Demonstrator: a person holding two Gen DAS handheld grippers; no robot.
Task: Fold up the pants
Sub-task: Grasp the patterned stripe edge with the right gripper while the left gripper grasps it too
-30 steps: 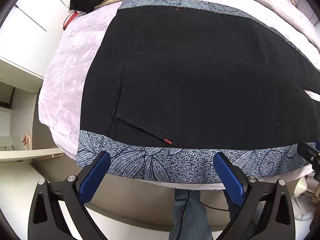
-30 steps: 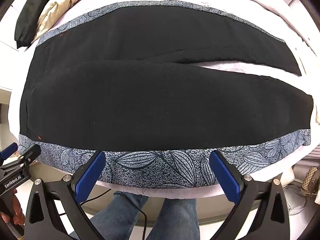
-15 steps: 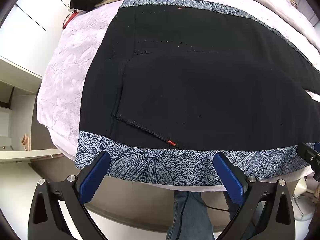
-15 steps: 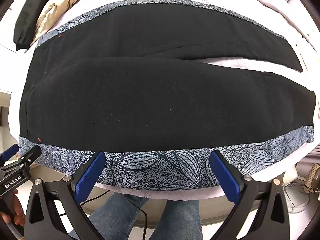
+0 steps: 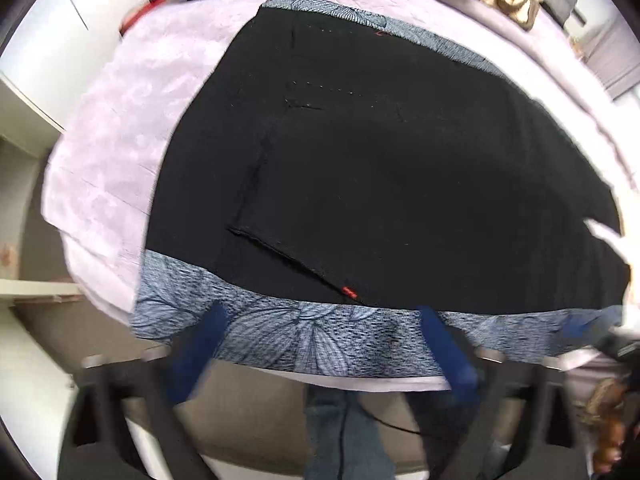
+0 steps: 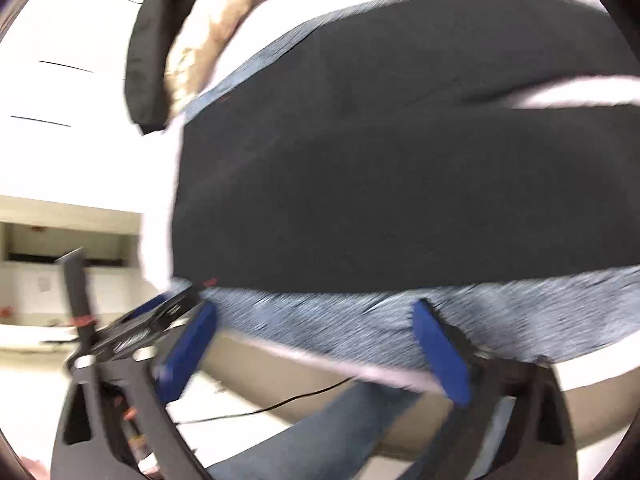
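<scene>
Black pants (image 5: 400, 184) with blue leaf-patterned side stripes lie spread flat on a bed with a pale pink cover (image 5: 120, 128). The near patterned stripe (image 5: 304, 340) runs along the bed's front edge. My left gripper (image 5: 320, 344) is open and empty, its blue pads (image 5: 200, 344) just over that stripe near the waist pocket with a red tag (image 5: 349, 291). My right gripper (image 6: 312, 340) is open and empty over the same stripe (image 6: 360, 320); the pants (image 6: 400, 184) fill that blurred view. The left gripper also shows in the right wrist view (image 6: 160, 312).
A black garment (image 6: 148, 60) and a beige one (image 6: 200, 40) lie heaped at the bed's far left corner. White cupboards (image 5: 40, 40) stand to the left. The person's jeans-clad legs (image 5: 344, 432) stand against the bed's front edge.
Both grippers have moved forward and lower toward the near patterned stripe. The right gripper swung left toward the waist end, blurring its view. Both stay open.
</scene>
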